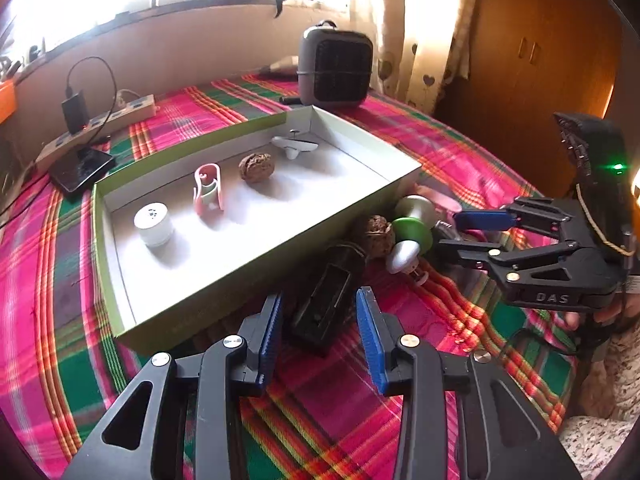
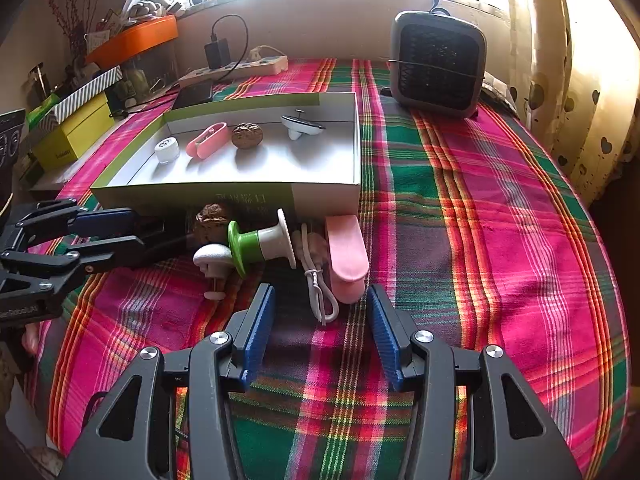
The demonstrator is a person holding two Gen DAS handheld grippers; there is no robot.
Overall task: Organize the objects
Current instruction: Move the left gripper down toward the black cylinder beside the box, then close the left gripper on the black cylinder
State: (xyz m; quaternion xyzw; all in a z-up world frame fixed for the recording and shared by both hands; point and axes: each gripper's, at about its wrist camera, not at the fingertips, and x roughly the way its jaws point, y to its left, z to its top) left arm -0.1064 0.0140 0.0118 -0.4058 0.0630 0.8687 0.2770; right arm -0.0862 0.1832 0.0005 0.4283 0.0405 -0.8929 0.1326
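An open cardboard box (image 1: 224, 292) on the plaid cloth holds a white cap (image 1: 154, 224), a pink clip (image 1: 208, 194), a walnut (image 1: 257, 171) and a white spinning top (image 1: 294, 146). Along its near wall lie a black oblong thing (image 1: 328, 300), a second walnut (image 2: 212, 218), a green and white piece (image 2: 260, 244), a silver spinning top (image 2: 214, 258), a white cord (image 2: 318, 288) and a second pink clip (image 2: 347, 256). My left gripper (image 1: 320, 312) is open, its pads either side of the black thing resting on the cloth. My right gripper (image 2: 320, 300) is open just short of the cord and pink clip.
A grey fan heater (image 2: 438, 62) stands behind the box at the right. A power strip (image 2: 240, 68) with a charger and a dark phone (image 1: 80, 172) lie at the back left. Boxes and an orange tray (image 2: 136, 38) crowd the left side. Bare cloth (image 2: 500, 220) spreads right.
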